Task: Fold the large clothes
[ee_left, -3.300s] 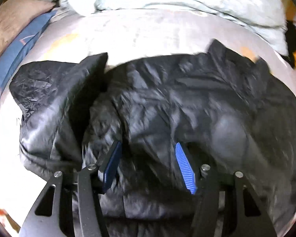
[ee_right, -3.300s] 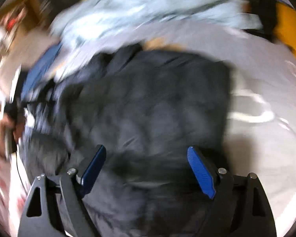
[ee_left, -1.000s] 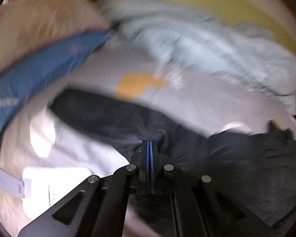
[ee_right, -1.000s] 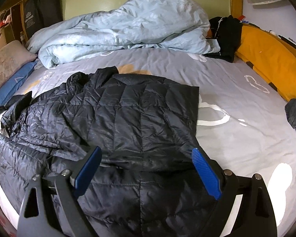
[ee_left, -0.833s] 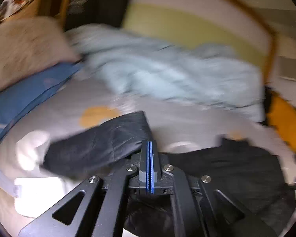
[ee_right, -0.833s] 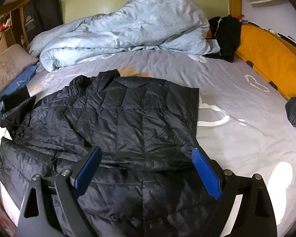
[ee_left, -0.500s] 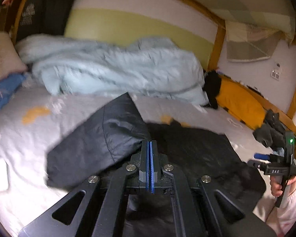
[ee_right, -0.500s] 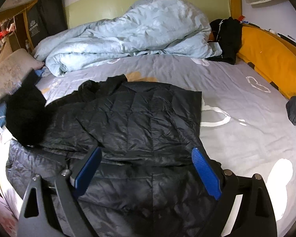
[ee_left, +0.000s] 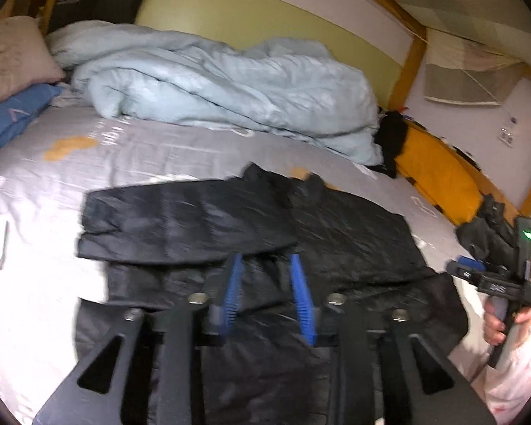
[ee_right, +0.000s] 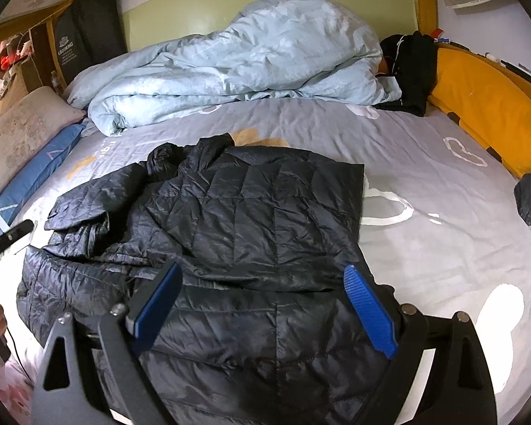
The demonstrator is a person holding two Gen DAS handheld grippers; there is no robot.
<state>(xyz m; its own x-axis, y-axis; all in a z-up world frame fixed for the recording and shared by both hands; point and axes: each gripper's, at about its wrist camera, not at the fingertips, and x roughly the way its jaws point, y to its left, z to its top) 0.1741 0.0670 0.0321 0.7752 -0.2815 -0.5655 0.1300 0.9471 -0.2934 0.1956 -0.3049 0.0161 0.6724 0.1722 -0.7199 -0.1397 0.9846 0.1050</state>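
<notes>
Left wrist view: left claw (ee_left: 267,285), blue pads parting, nothing between them, over the near part of a black quilted puffer jacket (ee_left: 354,233). One sleeve (ee_left: 180,226) lies folded across the jacket body, its cuff end to the left. Jacket spread flat on a bed with a grey printed sheet (ee_left: 124,156).

Right wrist view: right claw (ee_right: 262,302), pads wide apart and empty, above the jacket's lower half. Beyond the jacket: crumpled pale blue duvet (ee_right: 237,60) at the headboard; pink pillow (ee_right: 21,131) and blue pillow (ee_right: 35,177) at left; orange cushion (ee_right: 485,106) at right; dark garment (ee_right: 412,71) beside the duvet.
</notes>
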